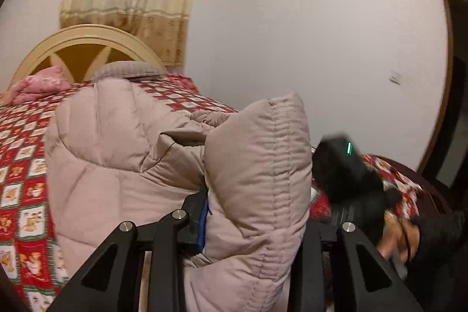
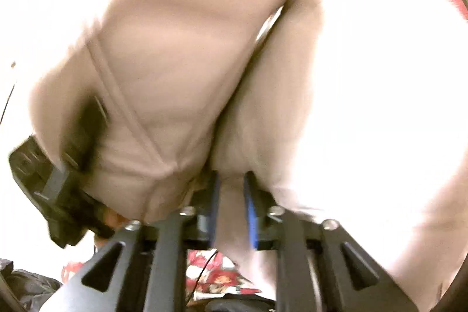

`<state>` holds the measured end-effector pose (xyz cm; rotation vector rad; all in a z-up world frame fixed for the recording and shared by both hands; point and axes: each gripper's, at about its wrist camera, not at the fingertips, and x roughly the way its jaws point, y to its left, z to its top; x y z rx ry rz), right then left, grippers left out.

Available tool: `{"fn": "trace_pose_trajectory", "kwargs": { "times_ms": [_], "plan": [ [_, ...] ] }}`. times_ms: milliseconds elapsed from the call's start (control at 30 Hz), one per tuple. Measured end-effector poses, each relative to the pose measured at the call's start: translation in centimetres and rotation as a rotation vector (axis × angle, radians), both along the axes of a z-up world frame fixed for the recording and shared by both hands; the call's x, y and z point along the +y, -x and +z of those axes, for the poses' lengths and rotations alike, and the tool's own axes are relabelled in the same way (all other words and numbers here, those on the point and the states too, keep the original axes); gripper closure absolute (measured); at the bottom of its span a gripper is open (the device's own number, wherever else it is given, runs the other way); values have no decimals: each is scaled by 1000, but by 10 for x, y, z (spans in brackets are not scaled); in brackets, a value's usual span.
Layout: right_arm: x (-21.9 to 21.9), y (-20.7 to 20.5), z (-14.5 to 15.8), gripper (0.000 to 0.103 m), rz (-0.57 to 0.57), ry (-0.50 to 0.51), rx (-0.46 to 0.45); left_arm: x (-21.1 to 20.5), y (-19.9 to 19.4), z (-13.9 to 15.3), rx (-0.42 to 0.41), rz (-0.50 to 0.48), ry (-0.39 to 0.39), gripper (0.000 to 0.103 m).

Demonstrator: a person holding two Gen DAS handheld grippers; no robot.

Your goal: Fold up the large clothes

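A beige padded jacket (image 1: 117, 151) lies heaped on the bed. In the left wrist view one thick quilted edge of it stands up between my left gripper's (image 1: 234, 221) jaws, which are shut on it. The blue pad (image 1: 204, 221) of one finger shows; the other finger is hidden behind the cloth. In the blurred right wrist view the jacket (image 2: 175, 63) fills the frame. My right gripper (image 2: 232, 203) has its blue pads apart with a loose fold of jacket lying between them. The right gripper's black body (image 1: 345, 171) and a hand (image 1: 395, 241) show at the right of the left wrist view.
The bed has a red patterned quilt (image 1: 26, 154), a pink pillow (image 1: 38, 84) and a cream headboard (image 1: 87, 40) at the back left. A curtain (image 1: 131, 5) hangs behind it and a dark doorway (image 1: 456, 107) is at the right. Dark cloth (image 2: 26, 288) lies at the lower left.
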<state>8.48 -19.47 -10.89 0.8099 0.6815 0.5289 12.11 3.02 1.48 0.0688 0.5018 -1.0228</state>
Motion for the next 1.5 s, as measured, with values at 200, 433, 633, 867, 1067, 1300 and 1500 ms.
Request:
{"fn": "trace_pose_trajectory", "kwargs": {
  "times_ms": [200, 433, 633, 867, 1067, 1300, 1500],
  "plan": [
    [-81, 71, 14, 32, -273, -57, -115, -39, 27, -26, -40, -106, -134, 71],
    [-101, 68, 20, 3, -299, -75, -131, -63, 43, -39, -34, -199, -167, 71],
    [-89, 39, 48, 0, -192, 22, -139, -62, 38, -45, -23, -189, -183, 71],
    [-42, 31, 70, 68, -156, 535, -131, -44, 51, -31, -88, -178, -244, 69],
    [-54, 35, 58, 81, -215, 534, -142, 12, 52, 1, -28, -250, -175, 68],
    [-71, 40, 26, 85, -261, 496, -43, 60, -15, 55, -51, -57, -4, 61],
    [-72, 48, 16, 85, -272, 444, -48, 48, -137, 35, 89, 217, 80, 60]
  ]
}}
